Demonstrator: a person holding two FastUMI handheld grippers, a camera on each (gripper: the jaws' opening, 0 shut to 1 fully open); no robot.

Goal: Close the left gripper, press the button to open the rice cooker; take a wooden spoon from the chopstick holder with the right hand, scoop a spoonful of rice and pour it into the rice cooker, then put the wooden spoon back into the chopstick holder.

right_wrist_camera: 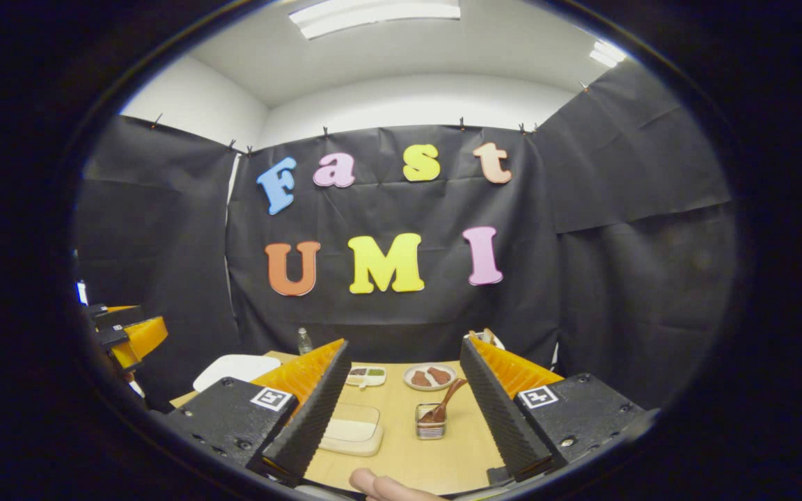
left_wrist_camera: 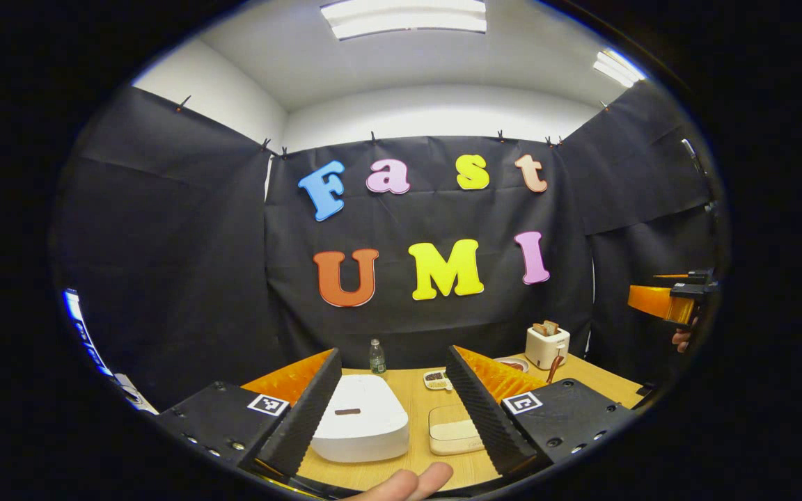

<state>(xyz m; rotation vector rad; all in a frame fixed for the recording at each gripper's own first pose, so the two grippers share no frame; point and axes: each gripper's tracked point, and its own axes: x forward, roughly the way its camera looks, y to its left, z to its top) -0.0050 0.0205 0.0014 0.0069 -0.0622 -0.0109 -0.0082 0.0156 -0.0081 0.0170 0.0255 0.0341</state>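
both grippers wide, nothing touched yet

we hold the left gripper (left_wrist_camera: pixel 394 410) wide above the closed rice cooker (left_wrist_camera: pixel 359 421); it must close to press. our right gripper (right_wrist_camera: pixel 404 407), also wide, faces the wooden spoon (right_wrist_camera: pixel 445 402) in its chopstick holder (right_wrist_camera: pixel 430 424).

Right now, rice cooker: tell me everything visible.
The rice cooker is a white, smooth, plastic-looking box with rounded corners. Its lid is shut, with a small dark slot on top. It sits flat on the wooden table, left of a pale shallow tray, between the open left gripper fingers, untouched.
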